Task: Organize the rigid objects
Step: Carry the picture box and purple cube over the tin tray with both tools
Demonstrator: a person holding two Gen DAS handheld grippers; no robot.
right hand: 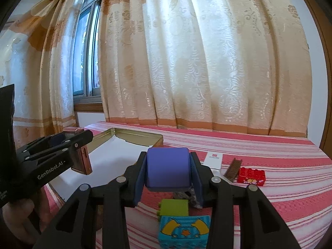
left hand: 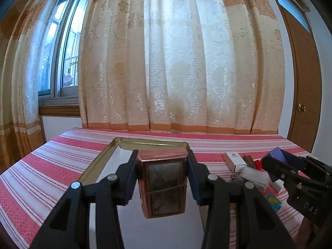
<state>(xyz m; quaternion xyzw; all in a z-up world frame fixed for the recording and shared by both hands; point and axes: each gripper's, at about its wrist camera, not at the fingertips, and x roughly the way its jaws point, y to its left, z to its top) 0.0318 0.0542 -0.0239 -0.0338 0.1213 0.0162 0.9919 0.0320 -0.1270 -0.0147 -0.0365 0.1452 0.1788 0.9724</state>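
Note:
My left gripper [left hand: 162, 176] is shut on a copper-coloured rectangular tin [left hand: 162, 183] and holds it above the open gold metal tray [left hand: 99, 161] with a white bottom. In the right wrist view the left gripper [right hand: 79, 155] and its tin [right hand: 82, 162] hang over the tray [right hand: 108, 138]. My right gripper [right hand: 168, 170] is shut on a purple-blue rounded block [right hand: 167, 167], held above the striped table to the right of the tray. It also shows in the left wrist view [left hand: 276, 159].
On the red-and-white striped tablecloth [right hand: 269, 186] lie a white box [right hand: 213, 159], a brown comb [right hand: 233, 168], a red toy brick [right hand: 251, 175], a green brick [right hand: 174, 207] and a blue brick with yellow pattern [right hand: 184, 230]. Curtains and a window stand behind the table.

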